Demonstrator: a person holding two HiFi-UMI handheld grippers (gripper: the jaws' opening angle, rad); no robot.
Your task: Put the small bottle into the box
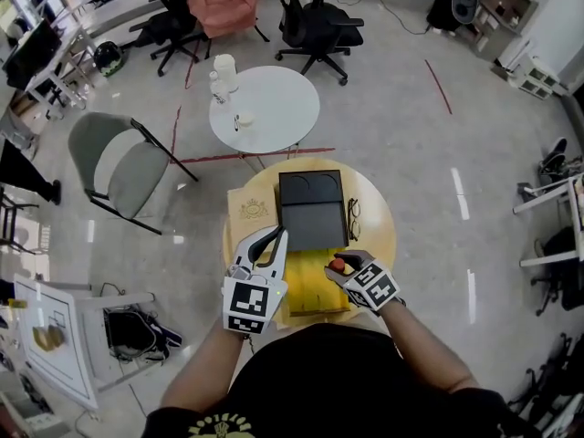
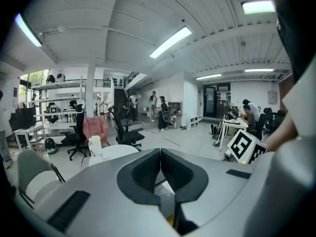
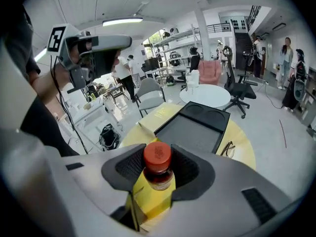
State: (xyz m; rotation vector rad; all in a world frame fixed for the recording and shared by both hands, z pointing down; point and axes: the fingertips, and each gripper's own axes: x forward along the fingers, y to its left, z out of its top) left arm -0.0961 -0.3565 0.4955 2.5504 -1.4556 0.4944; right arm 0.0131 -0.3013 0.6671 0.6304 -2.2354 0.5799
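Observation:
In the head view my right gripper [image 1: 341,268] is shut on a small bottle [image 1: 337,265] with a red cap, held over the open yellow box [image 1: 310,290] at the near side of the round wooden table [image 1: 379,231]. In the right gripper view the bottle [image 3: 158,166] stands upright between the pads, with the yellow box [image 3: 148,197] right below it. My left gripper [image 1: 274,239] hovers at the box's left edge. In its own view the left gripper [image 2: 160,156] is shut with nothing in it and points out into the room.
A black tray [image 1: 312,210] lies just beyond the yellow box, with glasses [image 1: 354,219] to its right and a beige lid [image 1: 254,210] to its left. Farther off stand a white round table [image 1: 274,117], a folding chair [image 1: 119,162] and office chairs.

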